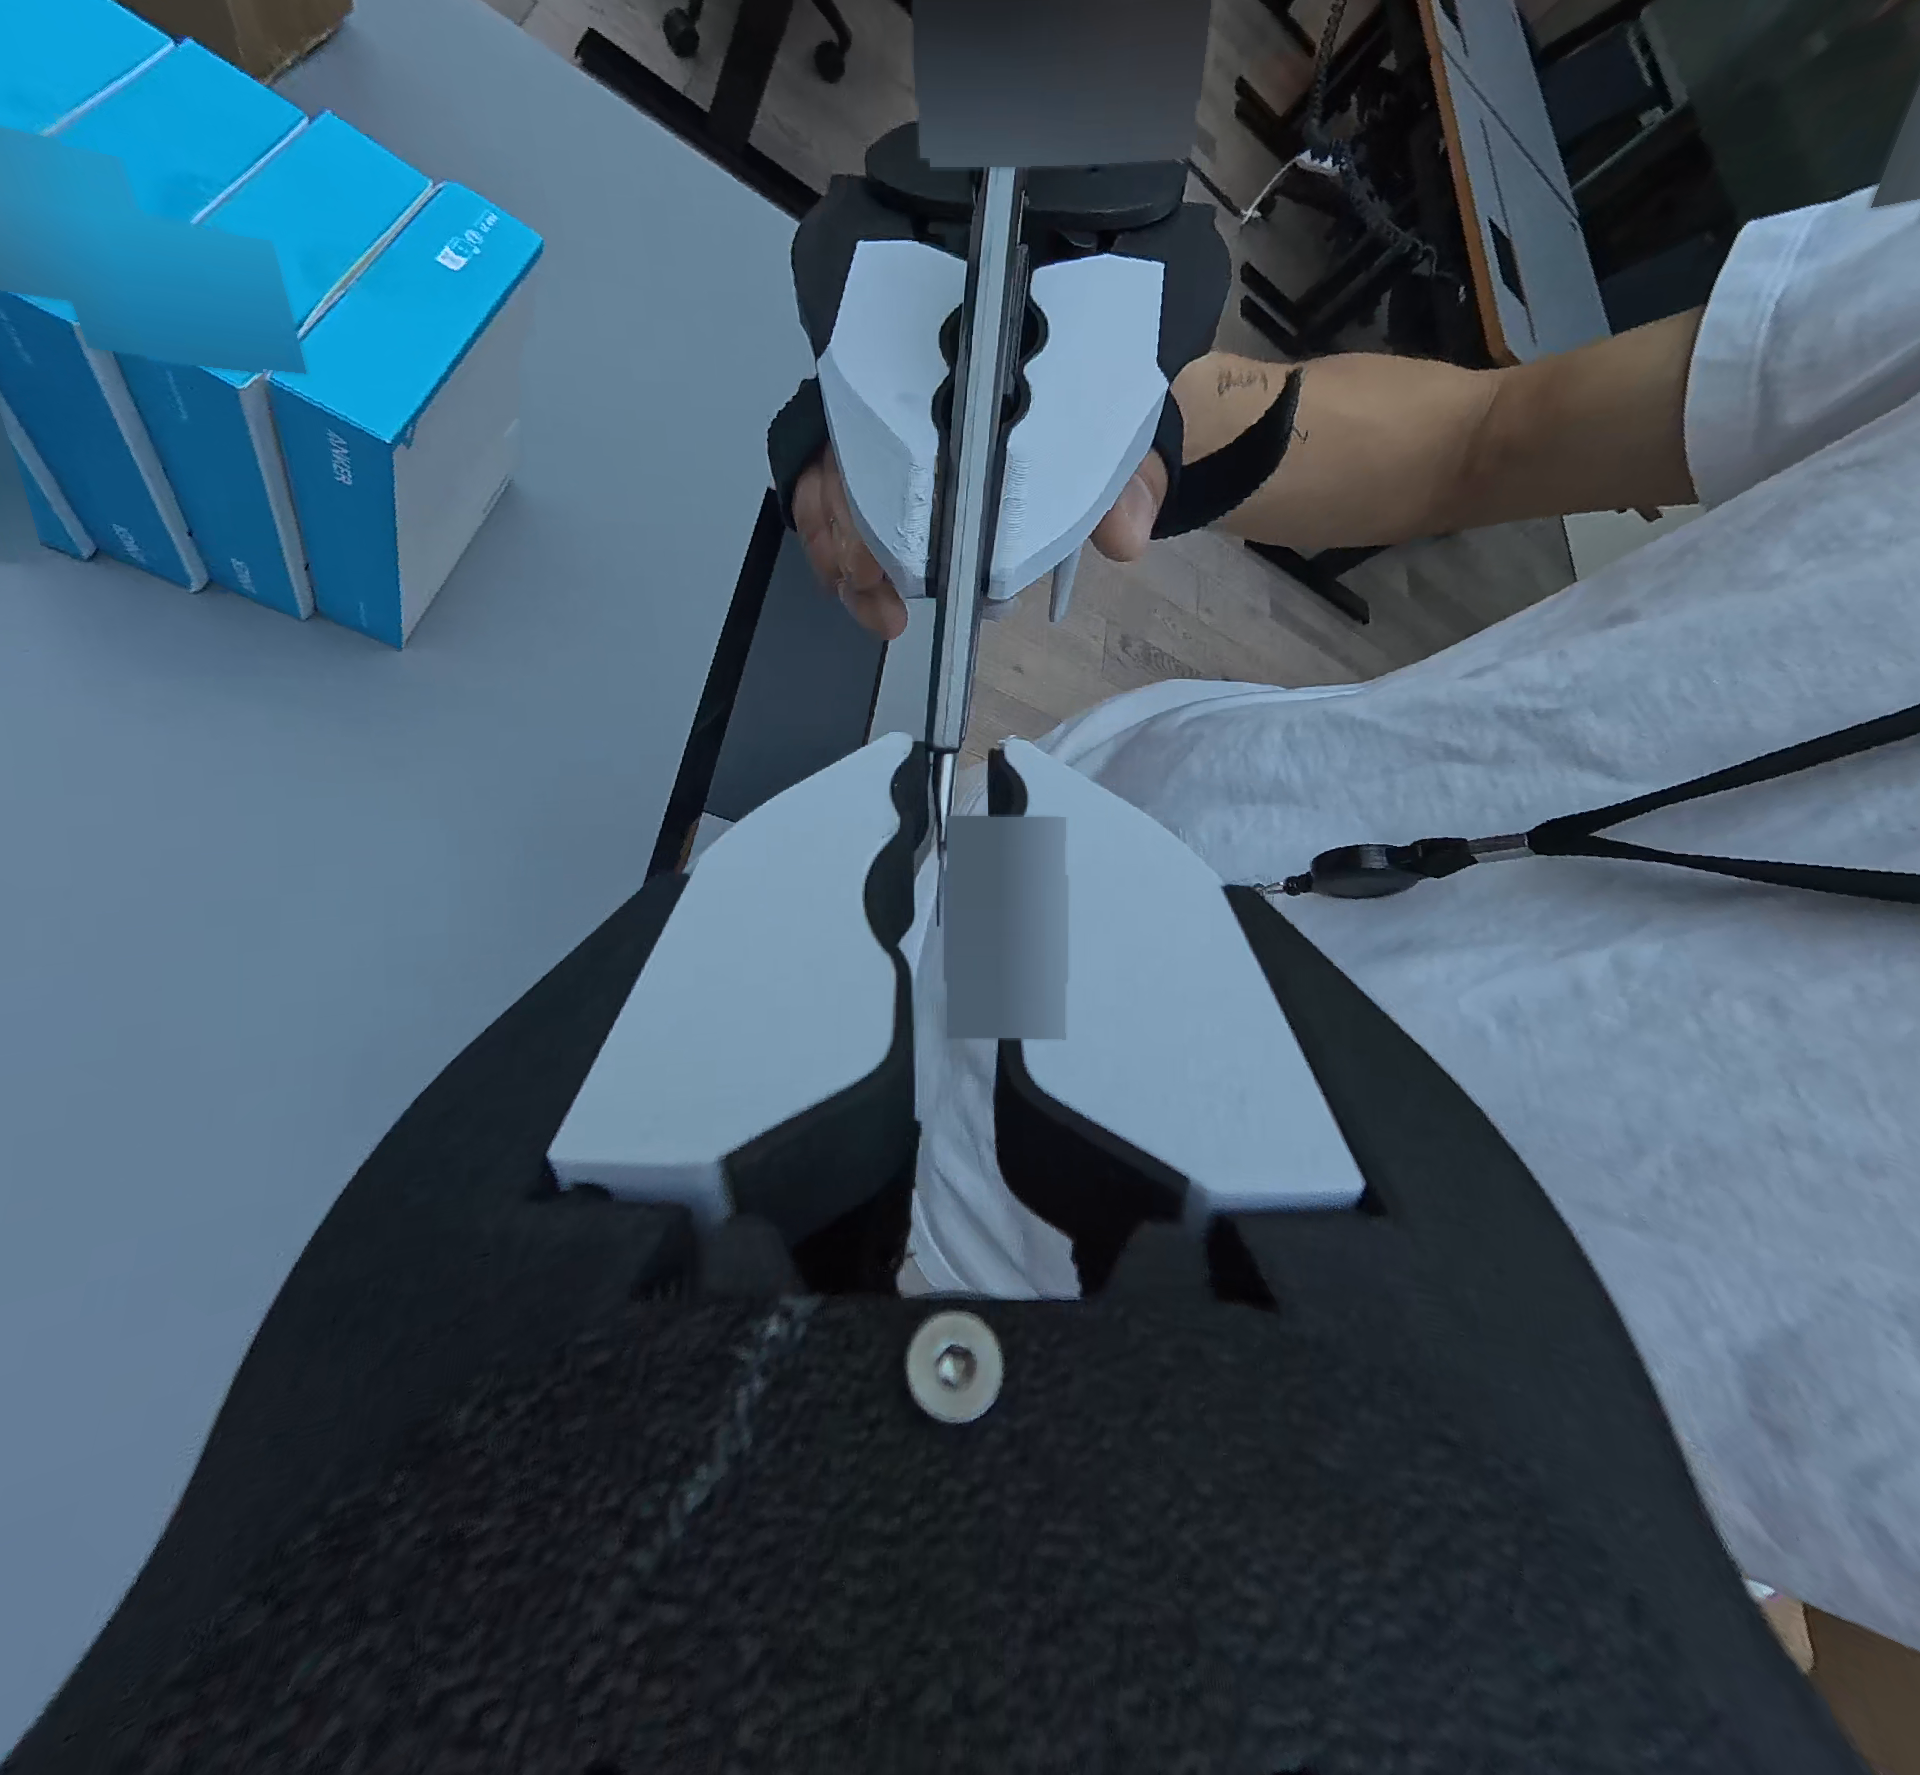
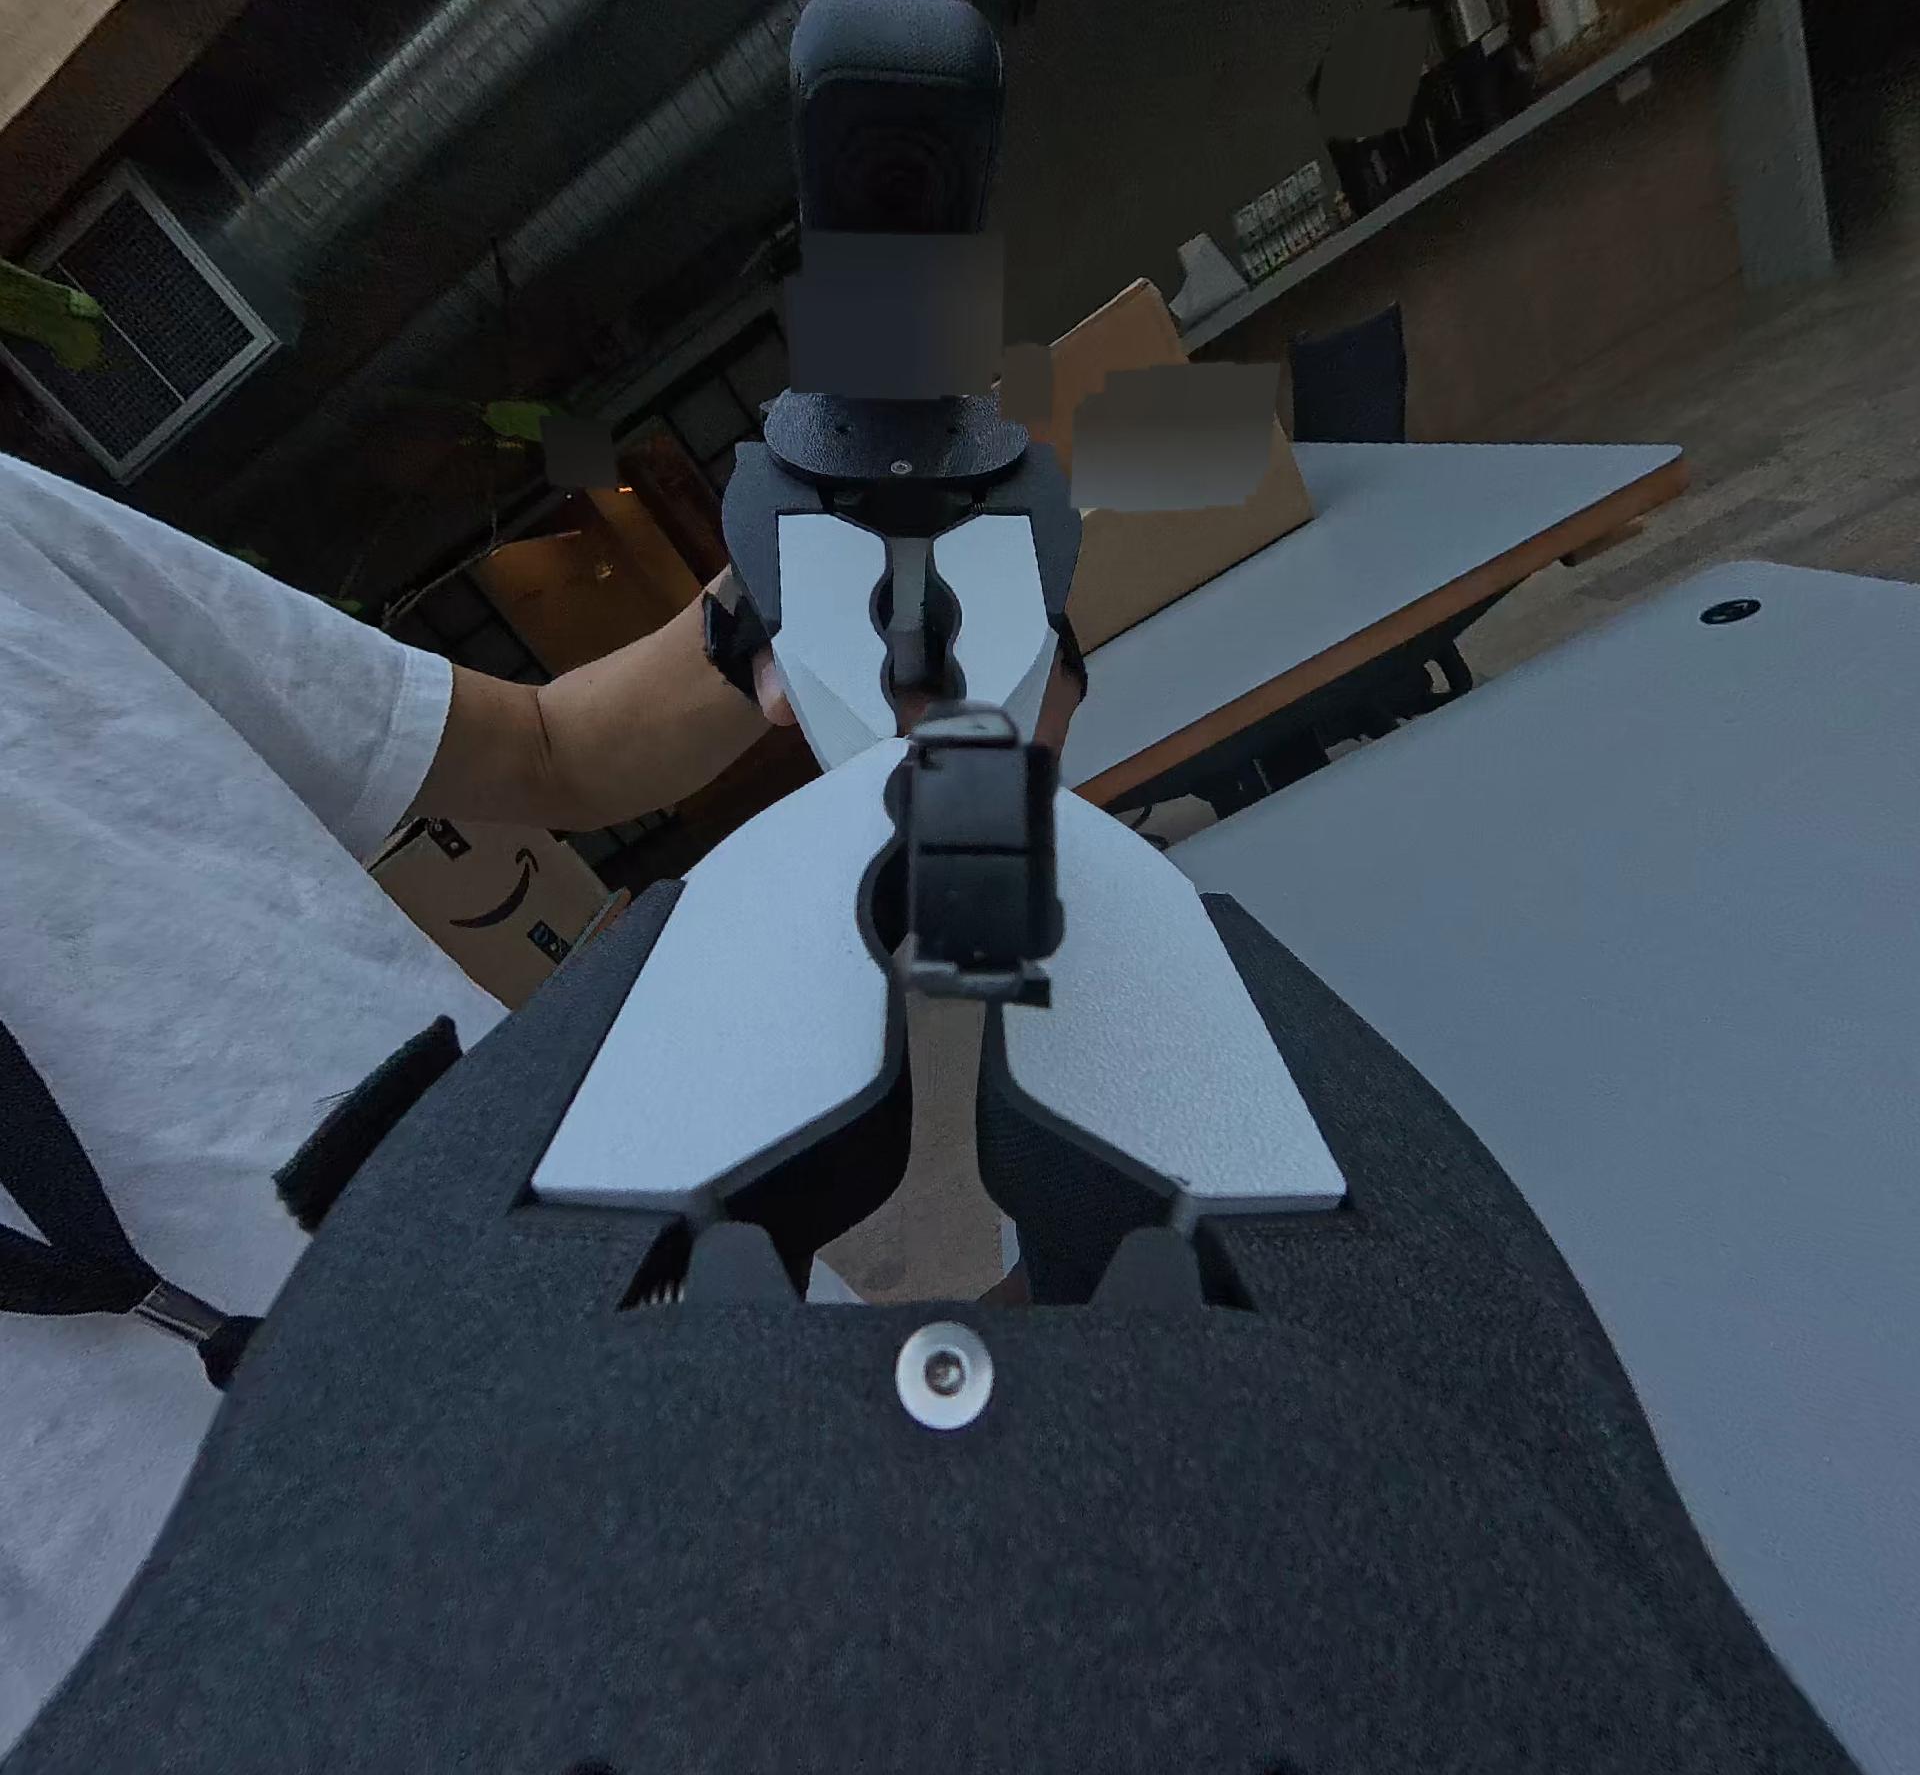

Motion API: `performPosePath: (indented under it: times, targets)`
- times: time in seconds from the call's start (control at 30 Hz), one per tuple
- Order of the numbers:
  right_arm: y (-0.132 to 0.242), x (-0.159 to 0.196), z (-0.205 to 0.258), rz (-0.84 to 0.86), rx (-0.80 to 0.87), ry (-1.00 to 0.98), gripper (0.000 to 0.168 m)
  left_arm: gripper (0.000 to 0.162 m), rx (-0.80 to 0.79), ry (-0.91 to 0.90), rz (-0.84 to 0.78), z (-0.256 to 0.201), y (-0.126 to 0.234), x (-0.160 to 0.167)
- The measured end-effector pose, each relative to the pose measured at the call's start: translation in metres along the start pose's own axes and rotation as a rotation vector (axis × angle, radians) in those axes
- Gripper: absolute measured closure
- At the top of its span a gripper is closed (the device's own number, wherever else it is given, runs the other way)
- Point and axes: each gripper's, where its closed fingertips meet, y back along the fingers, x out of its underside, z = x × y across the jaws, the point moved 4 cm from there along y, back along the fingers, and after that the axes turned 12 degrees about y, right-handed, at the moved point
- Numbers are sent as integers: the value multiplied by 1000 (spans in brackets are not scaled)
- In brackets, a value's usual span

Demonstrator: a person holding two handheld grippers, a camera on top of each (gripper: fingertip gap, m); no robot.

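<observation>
Two grippers face each other across a slim black-and-silver tool. In the left wrist view, the left gripper (image 1: 954, 759), with white finger plates on a black textured body, stands with a narrow gap between its tips; the thin pointed end of the long metal-shafted tool (image 1: 964, 520) lies in that gap, close against the left-hand finger, though whether it is clamped or merely beside it cannot be told. Straight ahead, the right gripper (image 1: 961, 582) is closed on the tool's shaft, a bare hand (image 1: 852, 530) with a black strap behind it. To the left of the left gripper, a row of blue-and-white cardboard boxes (image 1: 343, 375) stands upright on the grey worktop (image 1: 312, 894). To the right is a white shirt sleeve with a black lanyard (image 1: 1662, 852).

In the right wrist view, the right gripper (image 2: 971, 759) is clamped on the tool's blocky black end (image 2: 977, 873), which sits between its white fingers. Just beyond, the left gripper (image 2: 914, 717) meets the tool's far tip. A brown cardboard box (image 2: 488, 884) sits lower left, and a grey worktop (image 2: 1610, 894) spreads to the right.
</observation>
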Motion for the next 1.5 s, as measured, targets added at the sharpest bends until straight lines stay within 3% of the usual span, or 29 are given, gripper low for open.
performPosePath:
  times: [0.03,0.3,0.43,0.57,0.7,0.77,0.97,1.0,1.03,1.17,1.27,1.37,1.5]
  targets:
    - [0,-1,-1,-14,8,-6,162,158,-18,0,-9,2,0,-1]
    - [5,-5,1,-37,-15,-9,161,159,58,4,-32,-2,-2,-5]
    - [3,-6,6,4,-63,-28,144,159,63,-16,-28,-7,-4,-8]
    - [-4,-4,9,49,-71,14,157,159,33,-53,34,-8,-8,-4]
    - [-7,0,10,102,-84,26,153,159,28,-58,46,-9,-4,-4]
    - [-8,2,11,104,-91,27,162,159,21,-63,63,-9,-3,-3]
    - [-10,6,9,119,-64,89,163,159,10,-66,30,-6,-4,1]
    - [-10,7,9,108,-59,88,163,152,-15,-50,0,-3,-2,1]
    - [-11,8,8,93,-58,80,163,132,-43,-32,-29,1,1,3]
    - [-4,21,-9,125,24,67,163,102,-145,161,-222,16,41,34]
    - [8,56,-36,315,119,149,163,92,-332,400,-393,35,53,91]
    - [10,96,-60,495,114,227,163,94,-570,541,-550,51,15,148]
    - [-8,137,-83,612,-1,249,163,91,-953,500,-468,77,-49,196]
